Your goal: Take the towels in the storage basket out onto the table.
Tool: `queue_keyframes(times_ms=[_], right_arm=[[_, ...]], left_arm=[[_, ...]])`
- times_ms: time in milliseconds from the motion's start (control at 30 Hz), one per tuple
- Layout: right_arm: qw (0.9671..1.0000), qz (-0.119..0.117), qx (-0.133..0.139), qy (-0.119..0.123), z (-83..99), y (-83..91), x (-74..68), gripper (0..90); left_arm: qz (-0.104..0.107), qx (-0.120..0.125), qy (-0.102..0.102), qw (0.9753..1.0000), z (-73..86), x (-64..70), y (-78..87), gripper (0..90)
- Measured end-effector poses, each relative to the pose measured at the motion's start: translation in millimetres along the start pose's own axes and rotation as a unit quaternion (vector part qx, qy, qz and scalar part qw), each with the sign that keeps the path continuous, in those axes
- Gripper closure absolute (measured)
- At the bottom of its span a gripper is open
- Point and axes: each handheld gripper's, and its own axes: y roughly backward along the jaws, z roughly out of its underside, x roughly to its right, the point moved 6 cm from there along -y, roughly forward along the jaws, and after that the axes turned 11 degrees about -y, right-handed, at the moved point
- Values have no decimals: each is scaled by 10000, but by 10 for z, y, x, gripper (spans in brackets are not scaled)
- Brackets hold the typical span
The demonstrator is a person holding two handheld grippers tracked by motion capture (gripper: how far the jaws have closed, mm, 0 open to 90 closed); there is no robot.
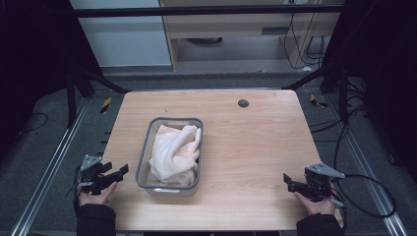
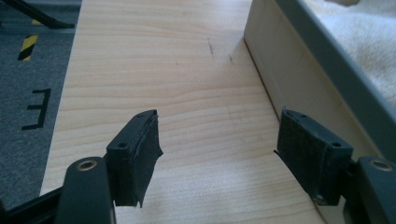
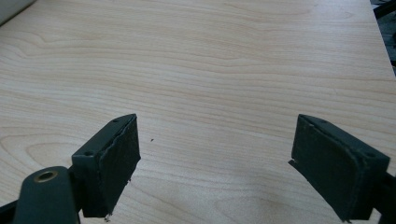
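A grey-rimmed plastic bin stands on the wooden table, left of centre. A crumpled cream towel lies inside it. My left gripper rests near the table's front left edge, just left of the bin, open and empty. In the left gripper view its jaws stand wide apart over bare wood, with the bin's wall and the towel at the right. My right gripper sits at the front right corner, open with nothing between its pads.
A small dark round hole marks the table's far side. Metal rails run along the floor on both sides. Cables trail off the right gripper. Yellow-black tape marks lie on the grey floor beside the table.
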Motion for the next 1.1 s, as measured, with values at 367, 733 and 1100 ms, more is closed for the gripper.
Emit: queue_keyframes(times_ms=[367, 733, 1100], right_arm=[[9999, -43, -133, 79, 30, -16, -33, 132], [9998, -55, -123, 163, 38, -21, -47, 127], [9997, -46, -139, 191, 40, -24, -45, 116]], left_arm=[[101, 78, -49, 9999, -140, 63, 104, 294], [205, 233, -81, 9995, -285, 111, 212, 293], [373, 266, -161, 9988, -417, 204, 269, 306]])
